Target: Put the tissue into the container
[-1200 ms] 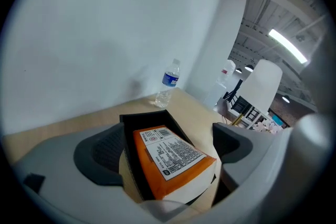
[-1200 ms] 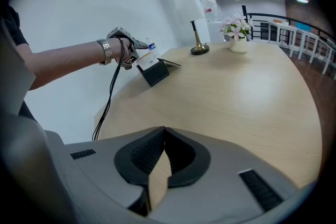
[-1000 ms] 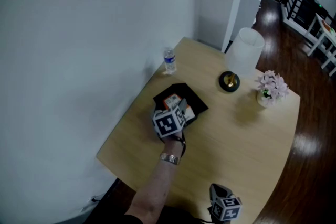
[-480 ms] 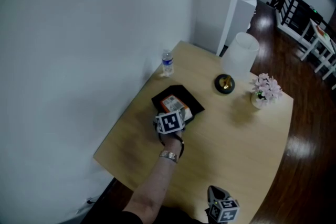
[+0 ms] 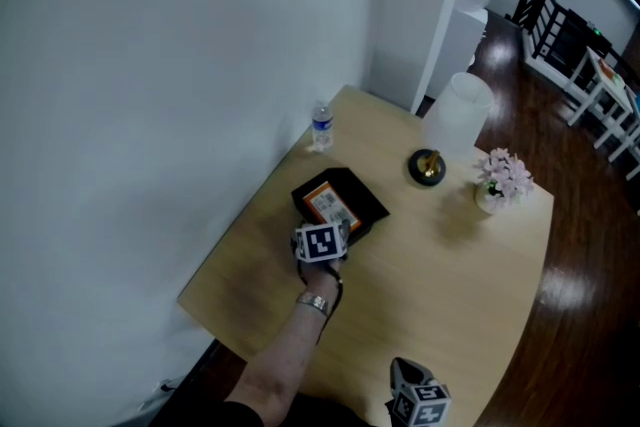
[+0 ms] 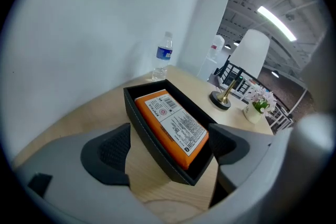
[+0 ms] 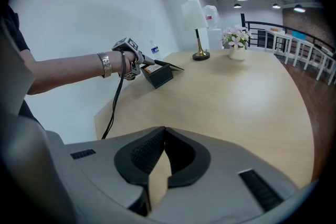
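Observation:
An orange tissue pack [image 5: 331, 205] with a white label lies flat inside the black rectangular container [image 5: 365, 202] on the wooden table. My left gripper [image 5: 325, 228] hovers at the container's near end. In the left gripper view the container's near corner [image 6: 157, 147] sits between the pads [image 6: 113, 149]. The pads do not touch the container or the tissue pack [image 6: 170, 120], and the left gripper [image 6: 170, 147] has its jaws closing slowly. My right gripper [image 5: 415, 403] rests low at the table's near edge. Seen in its own view, the right gripper [image 7: 164, 136] is shut with nothing in it.
A water bottle [image 5: 321, 125] stands by the white wall behind the container. A lamp with a white shade [image 5: 458, 110] and brass base [image 5: 427, 167] and a pot of pink flowers [image 5: 497, 183] stand at the far right. A black cable [image 7: 113, 107] hangs from the left gripper.
My left gripper has drawn back from over the container toward its near end. The orange pack now shows in full inside. The right gripper has stayed put.

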`<state>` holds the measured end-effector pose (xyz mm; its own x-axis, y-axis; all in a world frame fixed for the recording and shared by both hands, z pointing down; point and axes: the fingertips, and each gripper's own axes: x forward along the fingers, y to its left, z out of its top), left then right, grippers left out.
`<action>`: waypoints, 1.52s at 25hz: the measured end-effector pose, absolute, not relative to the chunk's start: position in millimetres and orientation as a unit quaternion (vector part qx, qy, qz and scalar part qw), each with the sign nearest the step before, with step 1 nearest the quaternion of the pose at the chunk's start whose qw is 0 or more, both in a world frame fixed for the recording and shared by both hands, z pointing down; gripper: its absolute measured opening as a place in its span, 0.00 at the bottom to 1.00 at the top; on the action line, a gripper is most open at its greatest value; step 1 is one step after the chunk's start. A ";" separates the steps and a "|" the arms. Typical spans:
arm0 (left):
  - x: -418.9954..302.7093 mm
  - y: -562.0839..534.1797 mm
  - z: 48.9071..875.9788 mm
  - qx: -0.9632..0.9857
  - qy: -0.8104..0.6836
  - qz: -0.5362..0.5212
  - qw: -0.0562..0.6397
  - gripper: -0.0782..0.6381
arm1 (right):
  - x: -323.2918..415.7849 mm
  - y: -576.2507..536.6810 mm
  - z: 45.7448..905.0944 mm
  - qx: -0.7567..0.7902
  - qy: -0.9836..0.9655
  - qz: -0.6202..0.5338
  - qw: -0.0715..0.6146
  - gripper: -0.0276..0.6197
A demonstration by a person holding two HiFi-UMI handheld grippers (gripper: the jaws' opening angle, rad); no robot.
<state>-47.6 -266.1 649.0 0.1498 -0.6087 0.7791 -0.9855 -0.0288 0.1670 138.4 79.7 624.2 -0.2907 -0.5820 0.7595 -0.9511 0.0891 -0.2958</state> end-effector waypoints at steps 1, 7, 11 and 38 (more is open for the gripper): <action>-49.8 -265.7 644.5 0.671 -0.596 0.260 0.356 0.78 | 136.4 78.3 622.4 0.547 -0.702 0.392 0.234 0.05; -23.4 -236.8 596.6 0.773 -0.496 0.238 0.317 0.75 | 125.1 69.8 612.2 0.549 -0.713 0.371 0.231 0.05; -0.3 -171.2 570.0 0.860 -0.371 0.254 0.241 0.53 | 120.8 65.4 606.1 0.555 -0.714 0.362 0.228 0.05; -3.7 29.7 599.9 0.898 -0.179 0.340 0.213 0.11 | 93.1 77.9 582.1 0.553 -0.735 0.332 0.208 0.04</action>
